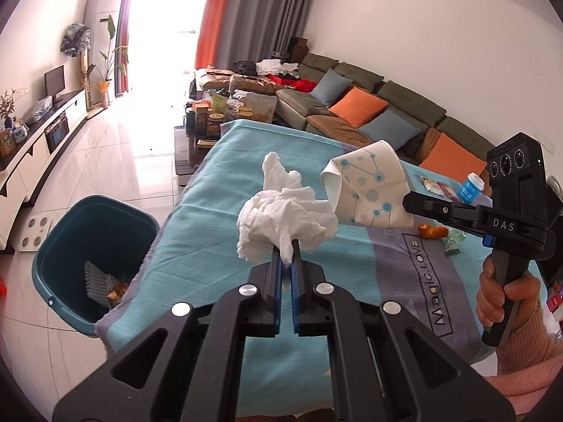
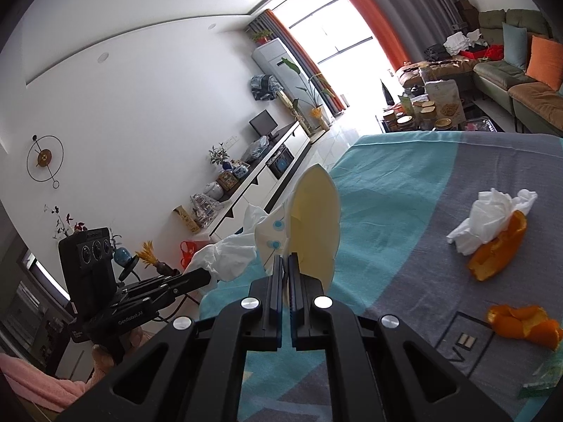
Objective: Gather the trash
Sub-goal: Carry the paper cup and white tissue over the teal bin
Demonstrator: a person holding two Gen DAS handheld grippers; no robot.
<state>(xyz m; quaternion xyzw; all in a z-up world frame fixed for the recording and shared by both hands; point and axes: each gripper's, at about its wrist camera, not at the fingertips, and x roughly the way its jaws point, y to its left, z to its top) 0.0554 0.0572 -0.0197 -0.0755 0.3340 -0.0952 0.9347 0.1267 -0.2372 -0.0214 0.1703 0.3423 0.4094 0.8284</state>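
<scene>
L fingers [image 1: 285, 246] clamp tissue [image 1: 285, 218], R fingers [image 2: 285, 258] clamp cup [image 2: 316, 225], base hidden.

A crumpled white tissue [image 1: 285, 218] is being held above the blue-and-grey cloth, bunched into a loose wad with one corner sticking up. Just beside it, a squashed paper cup [image 1: 366, 190], white with blue dots and lines, is being held tilted, its pale yellow inside [image 2: 316, 225] turned outward. A teal bin [image 1: 95, 263] is standing on the floor by the cloth's edge, with some scraps lying inside. A second tissue [image 2: 489, 221] and orange peels [image 2: 524, 325] are lying on the cloth.
</scene>
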